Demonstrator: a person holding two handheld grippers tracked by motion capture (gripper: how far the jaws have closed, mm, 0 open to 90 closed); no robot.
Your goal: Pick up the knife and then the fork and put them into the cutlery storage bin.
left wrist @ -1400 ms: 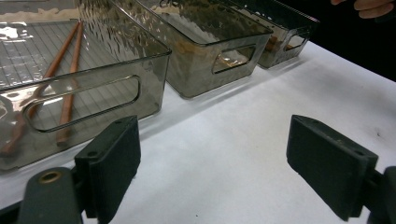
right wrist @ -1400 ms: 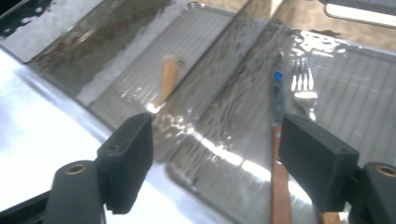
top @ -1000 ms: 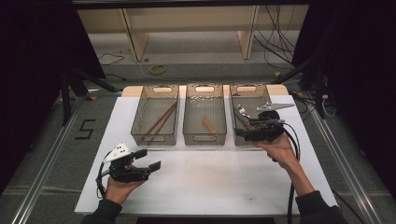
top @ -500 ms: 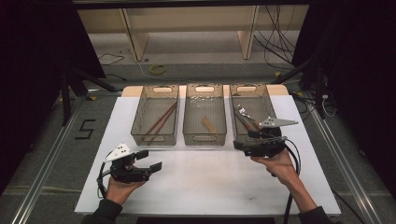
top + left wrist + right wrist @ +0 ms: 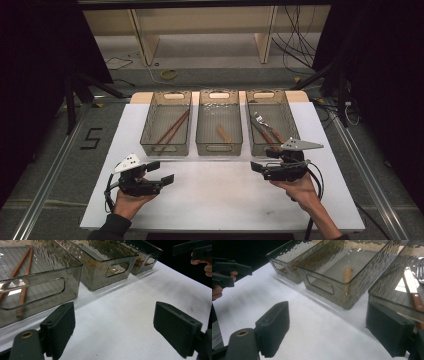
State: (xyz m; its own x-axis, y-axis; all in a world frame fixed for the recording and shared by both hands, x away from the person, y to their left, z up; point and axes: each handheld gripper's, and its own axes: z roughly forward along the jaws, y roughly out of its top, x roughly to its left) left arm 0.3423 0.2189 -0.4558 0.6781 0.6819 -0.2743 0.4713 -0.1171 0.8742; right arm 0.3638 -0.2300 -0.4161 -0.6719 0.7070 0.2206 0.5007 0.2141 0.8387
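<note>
The right gripper (image 5: 259, 168) has drawn back from the right smoky clear plastic bin (image 5: 287, 131) to the white tabletop (image 5: 220, 195), jaws spread and empty; the left gripper (image 5: 162, 171) waits, spread too. Sorting looks finished: wooden chopsticks (image 5: 172, 127) left, a small wooden stick (image 5: 223, 134) middle, wood-handled fork and knife (image 5: 265, 131) right.
</note>
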